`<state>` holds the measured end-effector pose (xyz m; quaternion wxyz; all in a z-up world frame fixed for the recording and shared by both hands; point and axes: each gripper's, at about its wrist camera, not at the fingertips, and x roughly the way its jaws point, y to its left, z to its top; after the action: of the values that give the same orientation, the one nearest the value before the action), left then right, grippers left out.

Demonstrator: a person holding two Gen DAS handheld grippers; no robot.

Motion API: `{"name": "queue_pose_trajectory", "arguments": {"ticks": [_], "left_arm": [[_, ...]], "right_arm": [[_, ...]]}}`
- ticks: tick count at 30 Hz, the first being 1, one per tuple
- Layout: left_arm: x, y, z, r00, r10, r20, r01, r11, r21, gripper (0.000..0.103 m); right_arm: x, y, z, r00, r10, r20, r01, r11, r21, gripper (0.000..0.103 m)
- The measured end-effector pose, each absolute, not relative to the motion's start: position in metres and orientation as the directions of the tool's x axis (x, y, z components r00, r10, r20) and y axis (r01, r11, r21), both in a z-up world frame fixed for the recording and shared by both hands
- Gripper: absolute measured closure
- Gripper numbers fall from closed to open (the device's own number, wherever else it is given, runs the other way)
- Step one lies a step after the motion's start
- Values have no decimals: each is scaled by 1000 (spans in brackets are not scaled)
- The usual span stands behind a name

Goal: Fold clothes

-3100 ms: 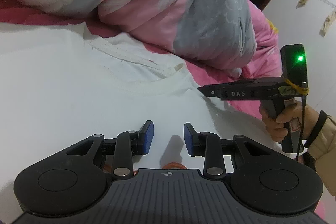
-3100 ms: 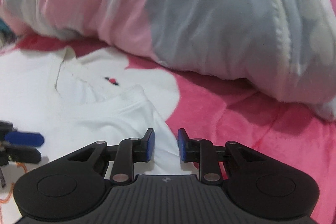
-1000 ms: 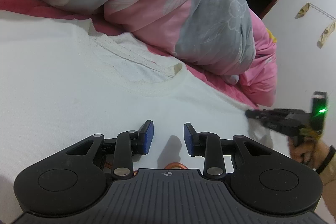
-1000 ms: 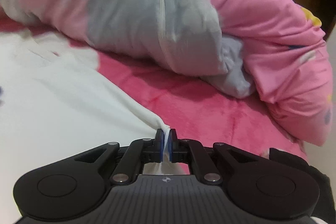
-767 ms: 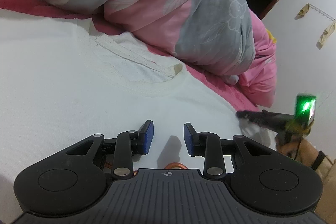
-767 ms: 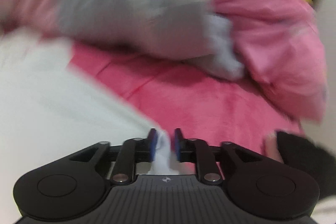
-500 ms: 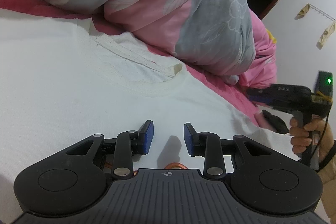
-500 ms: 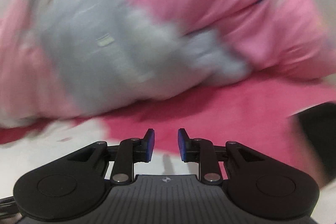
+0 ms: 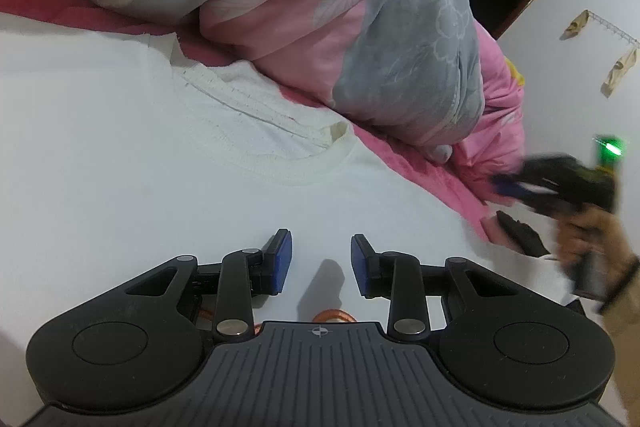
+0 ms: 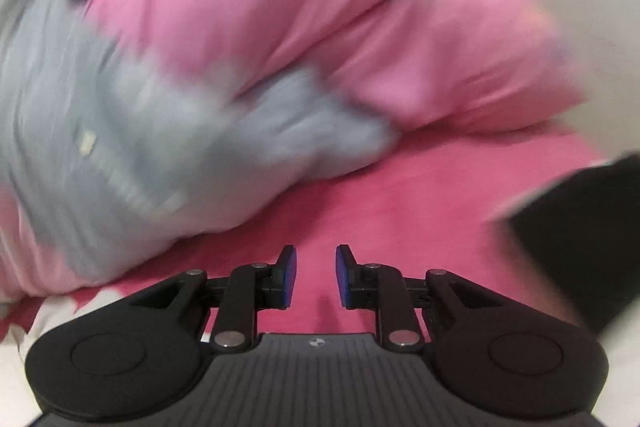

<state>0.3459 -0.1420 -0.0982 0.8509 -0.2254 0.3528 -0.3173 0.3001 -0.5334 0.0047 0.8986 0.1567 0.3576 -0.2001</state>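
White T-shirt (image 9: pixel 120 195) lay spread flat on the pink bed (image 10: pixel 400 195), collar toward the quilt (image 9: pixel 320 7); left tongs (image 9: pixel 320 263), pads apart and empty, hovered directly over its chest, nearer than the right tongs (image 10: pixel 316 275), likewise apart, off its edge.

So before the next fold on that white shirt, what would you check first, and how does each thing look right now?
1. Left gripper open and empty: ok, jaws apart over the white shirt.
2. Right gripper open and empty: ok, nothing between its pads.
3. Shirt spread flat: ok near the collar; its far edges are out of view, cannot tell.
4. Quilt off the shirt: cannot tell, it lies right beside the collar.
5. Right gripper over the shirt: not ok, it points at the pink sheet.
6. Sharp right view: not ok, it is blurred.
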Motion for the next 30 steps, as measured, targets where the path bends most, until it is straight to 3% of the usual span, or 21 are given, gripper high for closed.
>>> {"name": "queue_pose_trajectory", "arguments": {"ticks": [4,7,10,16,21,30], "left_arm": [[346,-142,-98,549,-699,-458,383,698,-605,69],[346,-141,-98,549,-700,-457,384,697,-605,69],[346,-141,-99,549,-701,-456,383,696,-607,69],[346,-141,-99,548,-702,-455,383,694,-609,69],[346,-142,-99,549,-702,-455,383,694,-609,69],[346,-142,-99,550,-701,-454,381,694,-611,68]], "right_arm": [[250,-574,40,637,-348,-688,547,833,86,79],[243,-569,36,575,-333,-748,447,893,-54,73],[249,-554,28,541,-413,-732,334,905,-264,72],[255,-540,9,499,-453,-739,118,880,-459,65],[251,-524,-2,493,-491,-718,-32,814,-579,65],[252,-527,-15,453,-540,-709,-99,761,-642,67]]}}
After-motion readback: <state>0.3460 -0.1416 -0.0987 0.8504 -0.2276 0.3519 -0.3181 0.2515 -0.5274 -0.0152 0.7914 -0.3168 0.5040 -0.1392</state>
